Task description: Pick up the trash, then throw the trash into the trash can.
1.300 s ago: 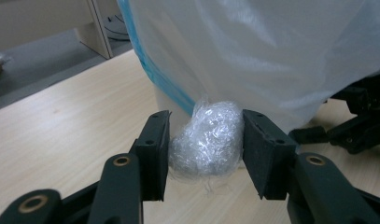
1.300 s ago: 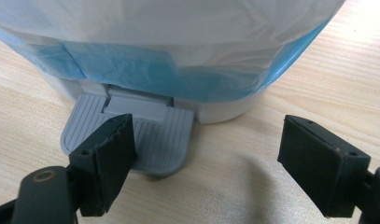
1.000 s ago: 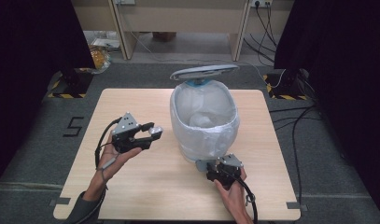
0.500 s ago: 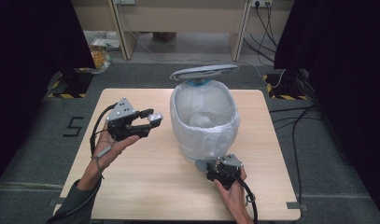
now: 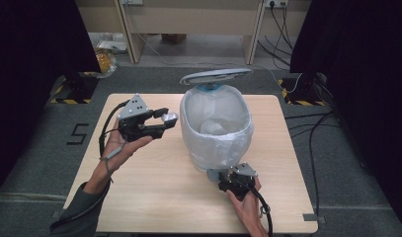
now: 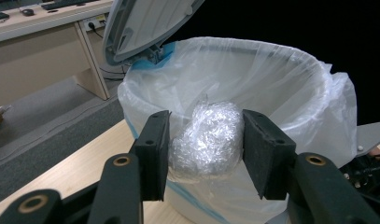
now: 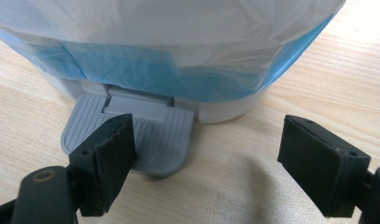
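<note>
High view first: the left gripper is held up off the wooden table, its jaws clenched on a crumpled ball of clear plastic wrap that sits right at its tips, just beside the near wall of the pedal bin. The bin stands directly ahead of that claw, lined with a white bag, and its grey lid is tipped up at the far side, beyond and above the claw. From the left gripper view, the ball of plastic wrap is pressed between both black pads, with the bag's open rim just behind it and the raised lid up above and to the claw's left. The right gripper rests low at the foot of the bin, on the person's side of it. In the right gripper view its jaws stand wide apart and hold nothing; the grey ribbed pedal lies just in front of the claw, the left pad over its near corner, though whether it presses on it I cannot tell, while the right pad hangs over bare wood. Above the pedal, the bin's blue wall and the overhanging bag face this claw.
</note>
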Demonstrator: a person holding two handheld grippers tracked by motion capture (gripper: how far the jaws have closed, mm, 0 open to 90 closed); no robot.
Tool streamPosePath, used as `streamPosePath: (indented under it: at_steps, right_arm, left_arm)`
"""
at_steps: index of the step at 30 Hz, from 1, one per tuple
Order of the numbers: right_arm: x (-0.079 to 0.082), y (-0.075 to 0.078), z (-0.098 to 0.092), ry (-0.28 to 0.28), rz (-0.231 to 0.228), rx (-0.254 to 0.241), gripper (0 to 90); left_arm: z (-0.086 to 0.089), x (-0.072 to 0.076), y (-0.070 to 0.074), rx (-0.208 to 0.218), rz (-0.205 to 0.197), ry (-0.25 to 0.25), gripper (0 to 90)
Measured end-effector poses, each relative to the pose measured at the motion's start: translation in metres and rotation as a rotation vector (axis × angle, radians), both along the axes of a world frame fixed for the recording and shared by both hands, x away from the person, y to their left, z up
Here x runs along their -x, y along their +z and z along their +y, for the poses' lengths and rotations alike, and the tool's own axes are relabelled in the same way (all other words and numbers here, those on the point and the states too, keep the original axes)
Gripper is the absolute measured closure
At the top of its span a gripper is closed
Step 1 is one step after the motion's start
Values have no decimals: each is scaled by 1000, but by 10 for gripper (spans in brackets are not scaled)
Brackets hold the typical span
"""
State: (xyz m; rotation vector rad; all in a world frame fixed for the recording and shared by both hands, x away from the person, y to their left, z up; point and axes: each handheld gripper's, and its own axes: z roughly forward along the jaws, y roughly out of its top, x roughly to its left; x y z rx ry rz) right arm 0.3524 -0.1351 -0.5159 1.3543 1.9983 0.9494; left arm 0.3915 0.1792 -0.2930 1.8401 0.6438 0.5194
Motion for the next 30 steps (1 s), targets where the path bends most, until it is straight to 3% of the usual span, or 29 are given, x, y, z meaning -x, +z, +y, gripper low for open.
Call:
streamPosePath:
  at_steps: [30]
  right_arm:
    - [0,0,-1,6,-2,2,189]
  left_arm:
    - [-44,-16,16,14,-9,-66,534]
